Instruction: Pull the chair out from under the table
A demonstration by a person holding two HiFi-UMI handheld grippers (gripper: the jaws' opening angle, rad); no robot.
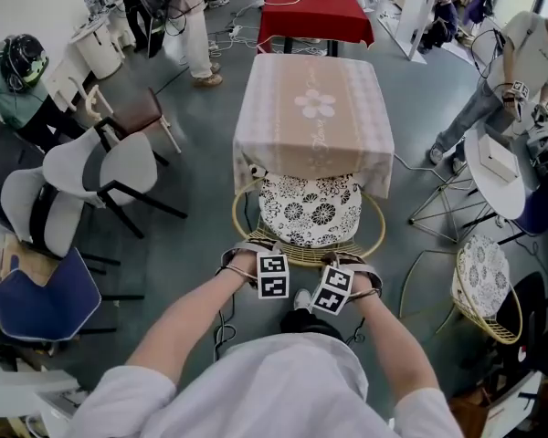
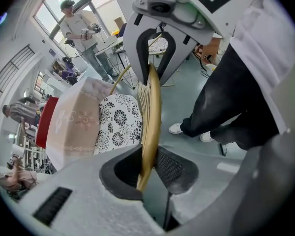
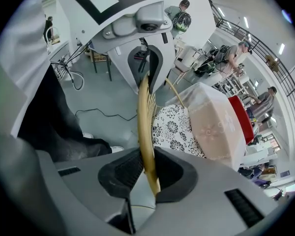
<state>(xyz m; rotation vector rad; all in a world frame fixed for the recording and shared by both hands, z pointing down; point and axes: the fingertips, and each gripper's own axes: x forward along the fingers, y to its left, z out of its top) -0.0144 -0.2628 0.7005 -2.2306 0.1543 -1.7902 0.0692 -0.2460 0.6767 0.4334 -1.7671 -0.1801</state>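
The chair has a golden rattan frame and a black-and-white flowered cushion. Its seat is partly under the table, which is draped in a pale pink cloth. My left gripper and right gripper are at the near curve of the chair's back rim, one on each side. In the left gripper view the golden rim runs between the pads, and my left gripper is shut on it. In the right gripper view my right gripper is likewise shut on the rim.
Grey and white chairs and a blue one stand to the left. A second rattan chair and a round white table are at the right. A red-clothed table stands behind. Several people stand around the room.
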